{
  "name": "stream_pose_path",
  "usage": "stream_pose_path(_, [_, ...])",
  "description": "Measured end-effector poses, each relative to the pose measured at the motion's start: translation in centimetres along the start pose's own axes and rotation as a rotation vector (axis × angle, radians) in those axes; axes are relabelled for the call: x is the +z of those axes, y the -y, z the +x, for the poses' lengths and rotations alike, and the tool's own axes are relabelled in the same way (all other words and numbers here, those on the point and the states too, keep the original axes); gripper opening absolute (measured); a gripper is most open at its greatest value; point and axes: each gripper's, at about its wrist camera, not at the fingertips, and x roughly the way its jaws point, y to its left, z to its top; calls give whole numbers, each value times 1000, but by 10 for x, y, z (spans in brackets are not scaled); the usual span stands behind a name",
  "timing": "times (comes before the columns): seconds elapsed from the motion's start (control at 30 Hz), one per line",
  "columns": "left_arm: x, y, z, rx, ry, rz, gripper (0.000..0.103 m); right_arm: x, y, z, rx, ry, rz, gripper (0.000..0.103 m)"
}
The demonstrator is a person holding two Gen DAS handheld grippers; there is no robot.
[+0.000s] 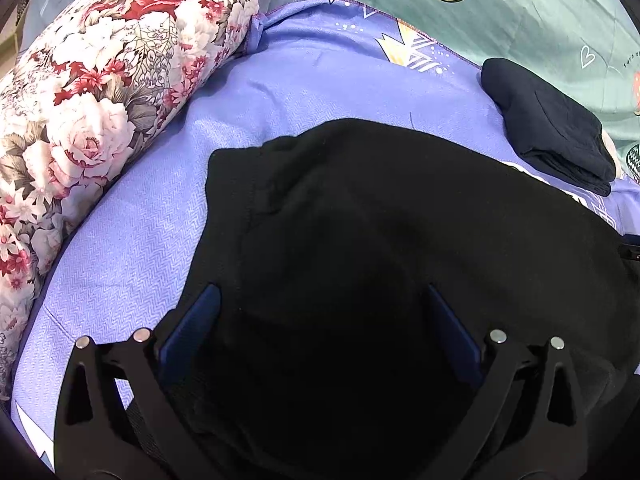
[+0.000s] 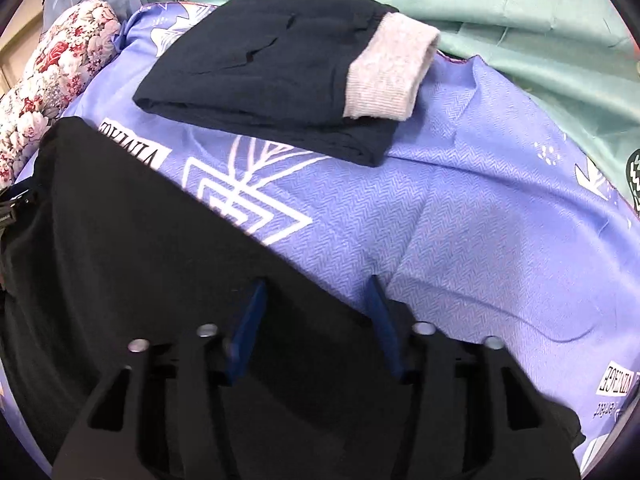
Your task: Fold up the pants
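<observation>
Black pants [image 1: 400, 220] lie spread on a purple patterned sheet [image 1: 168, 208]. My left gripper [image 1: 320, 296] is open, its blue fingers [image 1: 200, 320] wide apart over the pants' near part. In the right wrist view the pants [image 2: 120, 240] fill the lower left. My right gripper [image 2: 316, 292] is open over the pants' right edge, its right finger [image 2: 384, 320] at the edge by the sheet [image 2: 480, 220]. Whether the fingers touch the cloth I cannot tell.
A folded dark navy garment [image 2: 260, 80] with a grey ribbed cuff [image 2: 392, 80] lies on the sheet beyond the pants; it also shows in the left wrist view [image 1: 548, 124]. A floral pillow [image 1: 92, 92] lies at the left. A green blanket [image 2: 520, 12] lies behind.
</observation>
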Motion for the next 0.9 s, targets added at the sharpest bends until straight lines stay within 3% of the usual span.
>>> stream_pose_path(0.07, [1, 1, -2, 9, -3, 8, 101, -7, -7, -6, -8, 7, -24, 7])
stream_pose_path(0.1, [3, 1, -5, 15, -4, 13, 101, -8, -9, -8, -19, 12, -25, 5])
stream_pose_path(0.23, [27, -4, -21, 16, 18, 59, 101, -13, -4, -12, 32, -2, 51, 5])
stream_pose_path(0.33, [53, -5, -17, 38, -12, 222, 101, -15, -1, -12, 47, -3, 63, 5])
stream_pose_path(0.43, [72, -15, -2, 128, -41, 313, 101, -17, 1, -12, 57, 4, 73, 5])
stream_pose_path(0.6, [87, -33, 15, 45, -67, 353, 100, -17, 1, -11, 66, 13, 71, 5])
stream_pose_path(0.73, [86, -38, 31, -14, -120, 382, 89, -17, 1, -12, 61, 5, 60, 5])
stream_pose_path(0.8, [83, -34, 33, -63, -141, 396, 69, -17, 0, -11, 59, 4, 57, 5])
stream_pose_path(0.83, [82, -30, 32, -84, -149, 412, 54, -17, 0, -11, 59, 2, 60, 5])
stream_pose_path(0.9, [79, -20, 30, -62, -128, 456, 48, -16, 1, -11, 63, -1, 73, 5])
